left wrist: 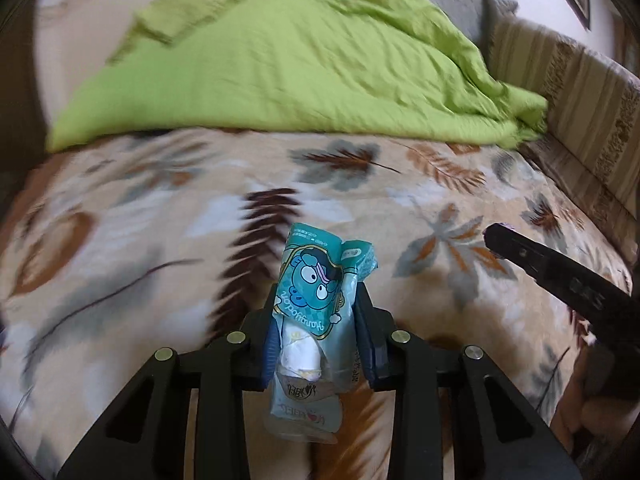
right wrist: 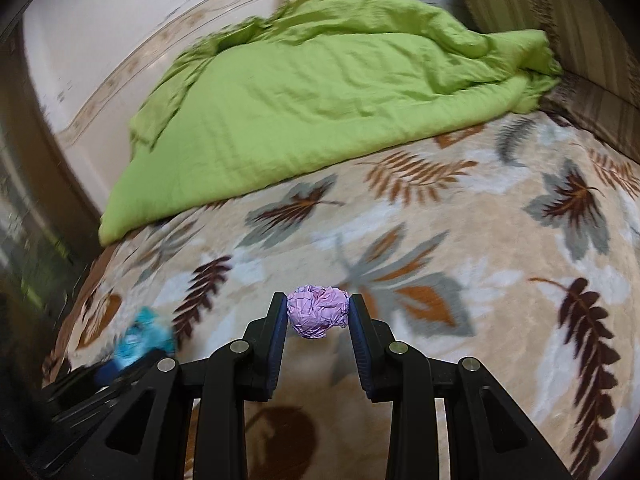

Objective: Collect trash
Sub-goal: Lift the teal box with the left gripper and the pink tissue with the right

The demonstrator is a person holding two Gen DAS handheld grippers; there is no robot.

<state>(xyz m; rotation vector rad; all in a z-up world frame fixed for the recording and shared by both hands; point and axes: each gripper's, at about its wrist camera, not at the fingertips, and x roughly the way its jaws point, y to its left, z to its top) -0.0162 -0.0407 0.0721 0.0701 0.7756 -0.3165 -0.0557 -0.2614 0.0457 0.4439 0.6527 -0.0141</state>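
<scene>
The left gripper (left wrist: 316, 312) has its jaws clamped on a teal snack wrapper (left wrist: 316, 280); the right gripper (right wrist: 318, 312) pinches a crumpled purple paper ball (right wrist: 318, 311) at its tips. Both pieces are lifted above the leaf-patterned bed (right wrist: 480, 240), beyond which lies a green duvet (left wrist: 280, 72). Pickup looks done; no bin is visible, so disposal remains.

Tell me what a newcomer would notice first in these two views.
Probably the rumpled green quilt heaped at the far end of the leaf-patterned blanket. Next, the trash: the left tongs are shut on a teal cartoon wrapper, and the right tongs are shut on a crumpled purple paper ball, both above the blanket.
</scene>
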